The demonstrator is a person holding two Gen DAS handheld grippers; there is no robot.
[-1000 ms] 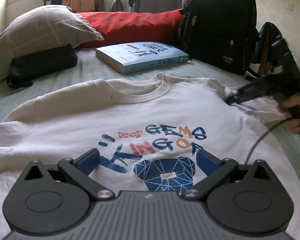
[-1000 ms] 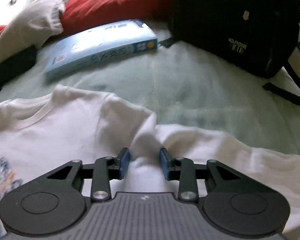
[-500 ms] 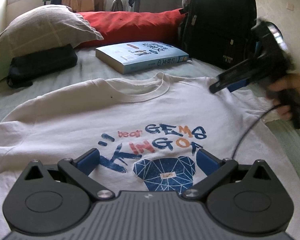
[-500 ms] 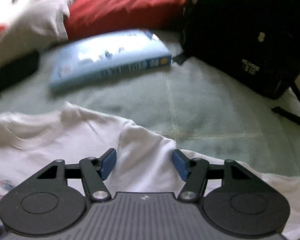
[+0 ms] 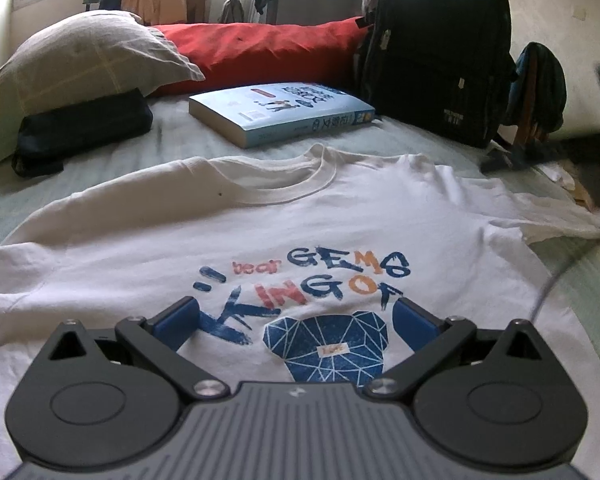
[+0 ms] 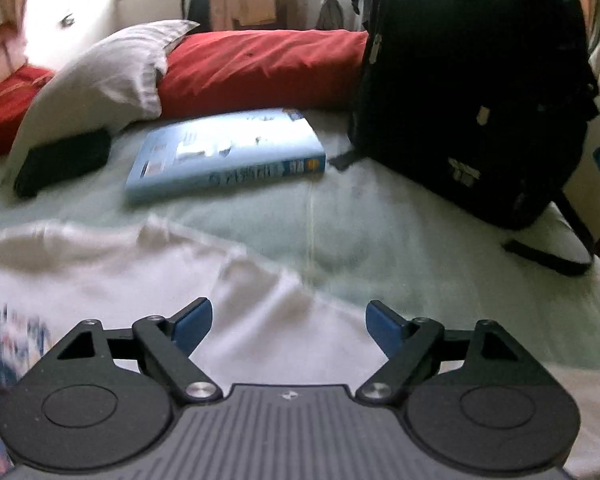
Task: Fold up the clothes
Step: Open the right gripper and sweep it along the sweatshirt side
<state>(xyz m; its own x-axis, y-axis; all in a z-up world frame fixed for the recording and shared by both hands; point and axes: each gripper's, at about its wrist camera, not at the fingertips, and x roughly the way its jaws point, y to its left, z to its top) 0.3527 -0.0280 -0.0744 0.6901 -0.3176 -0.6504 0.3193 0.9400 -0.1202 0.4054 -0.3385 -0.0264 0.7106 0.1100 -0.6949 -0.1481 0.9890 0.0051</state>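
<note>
The left claw [image 5: 296, 316] hangs with its jaws spread wide and empty just above the chest print of the white T-shirt [image 5: 260, 232], which lies face up and spread flat on the bed [image 5: 180, 144], collar ahead of the claw and sleeves out to either side. The shirt looks light, limp and creasy, so a pinch at a shoulder seam or sleeve edge should hold best. The right claw [image 6: 288, 322], also gaping and empty, hovers over the shirt's right shoulder.

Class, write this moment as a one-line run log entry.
task: fold clothes | T-shirt: flat on bed, unfolded | left gripper: open, above print | right gripper: open, above sleeve
</note>
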